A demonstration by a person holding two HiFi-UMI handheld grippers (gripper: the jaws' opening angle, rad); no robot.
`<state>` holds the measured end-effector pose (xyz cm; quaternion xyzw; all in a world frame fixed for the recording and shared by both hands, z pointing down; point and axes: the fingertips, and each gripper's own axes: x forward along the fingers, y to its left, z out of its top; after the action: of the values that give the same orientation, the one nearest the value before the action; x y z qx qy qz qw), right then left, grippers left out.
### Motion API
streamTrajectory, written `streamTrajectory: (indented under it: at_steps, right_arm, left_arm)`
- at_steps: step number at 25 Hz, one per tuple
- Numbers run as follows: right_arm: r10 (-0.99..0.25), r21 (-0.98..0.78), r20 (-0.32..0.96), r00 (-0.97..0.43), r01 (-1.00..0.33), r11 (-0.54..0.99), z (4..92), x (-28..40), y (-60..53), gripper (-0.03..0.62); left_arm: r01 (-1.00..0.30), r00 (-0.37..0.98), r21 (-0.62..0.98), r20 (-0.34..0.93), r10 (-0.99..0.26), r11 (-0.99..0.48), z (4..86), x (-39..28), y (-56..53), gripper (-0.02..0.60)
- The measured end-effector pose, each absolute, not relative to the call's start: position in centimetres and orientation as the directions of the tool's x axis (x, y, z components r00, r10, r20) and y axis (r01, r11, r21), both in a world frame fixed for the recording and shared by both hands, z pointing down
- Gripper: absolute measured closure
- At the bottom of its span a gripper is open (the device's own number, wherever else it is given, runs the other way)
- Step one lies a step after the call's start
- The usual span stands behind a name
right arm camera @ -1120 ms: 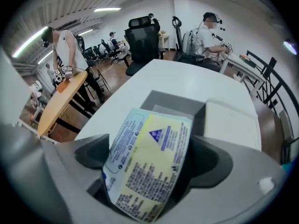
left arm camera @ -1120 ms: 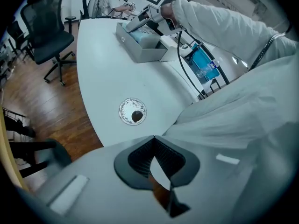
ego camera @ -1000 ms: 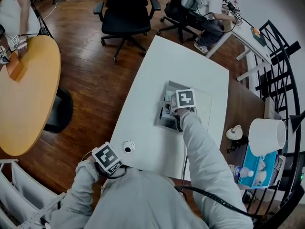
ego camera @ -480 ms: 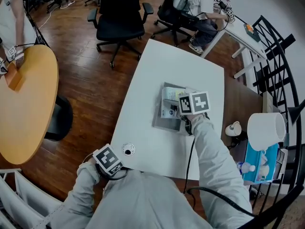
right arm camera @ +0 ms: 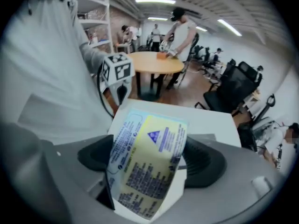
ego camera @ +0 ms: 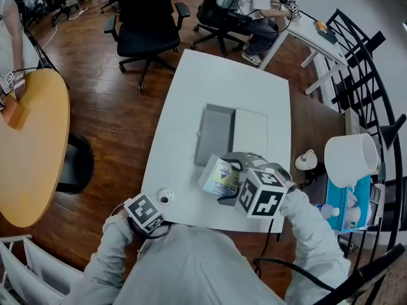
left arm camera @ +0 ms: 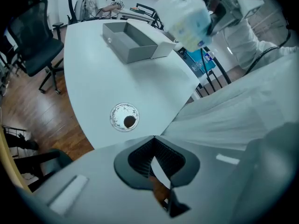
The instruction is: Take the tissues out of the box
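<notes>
Head view overhead; gripper views share the table point(ego camera: 216, 81).

White table point(ego camera: 216, 81): open grey box point(ego camera: 215, 135) mid-table, lid point(ego camera: 250, 132) flat beside; round disc point(ego camera: 165, 197) near front edge.

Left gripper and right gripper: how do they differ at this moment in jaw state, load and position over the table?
The right gripper is shut on the tissue pack; the left gripper is shut with nothing between its jaws. The right gripper hangs above the white table, on the near side of the open grey box; the left gripper sits low at the table's near edge, close to the person's body. Both carry a marker cube.
</notes>
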<state>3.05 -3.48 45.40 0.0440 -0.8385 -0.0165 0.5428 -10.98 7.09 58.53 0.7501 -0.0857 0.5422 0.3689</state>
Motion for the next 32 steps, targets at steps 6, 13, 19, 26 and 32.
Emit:
streamTrajectory:
  at_steps: [6, 13, 19, 26, 32]
  right_arm:
    - [0.079, -0.056, 0.95, -0.303, 0.084, 0.995, 55.6, 1.8, 0.7, 0.123]
    - [0.123, -0.098, 0.948, -0.294, 0.098, 0.99, 59.4, 1.9, 0.3, 0.107]
    - [0.062, -0.051, 0.907, -0.417, 0.038, 0.998, 56.1, 1.4, -1.8, 0.082]
    - [-0.281, 0.165, 0.732, -0.62, -0.238, 0.957, 42.3, 4.4, -5.9, 0.086]
    - [-0.551, 0.256, 0.644, -0.53, -0.53, 0.808, 40.2, 10.8, -9.1, 0.359]
  left_arm:
    - [-0.519, 0.399, 0.467, 0.873, 0.28, -0.716, 58.6, -9.6, 7.9, 0.566]
    - [-0.551, 0.406, 0.478, 0.87, 0.28, -0.685, 58.7, -10.2, 9.0, 0.566]
    - [-0.557, 0.411, 0.48, 0.868, 0.278, -0.678, 58.4, -10.3, 8.9, 0.566]
    - [-0.558, 0.404, 0.461, 0.877, 0.259, -0.69, 57.9, -10.9, 8.4, 0.566]
    - [-0.52, 0.39, 0.458, 0.878, 0.277, -0.721, 58.2, -9.8, 8.2, 0.566]
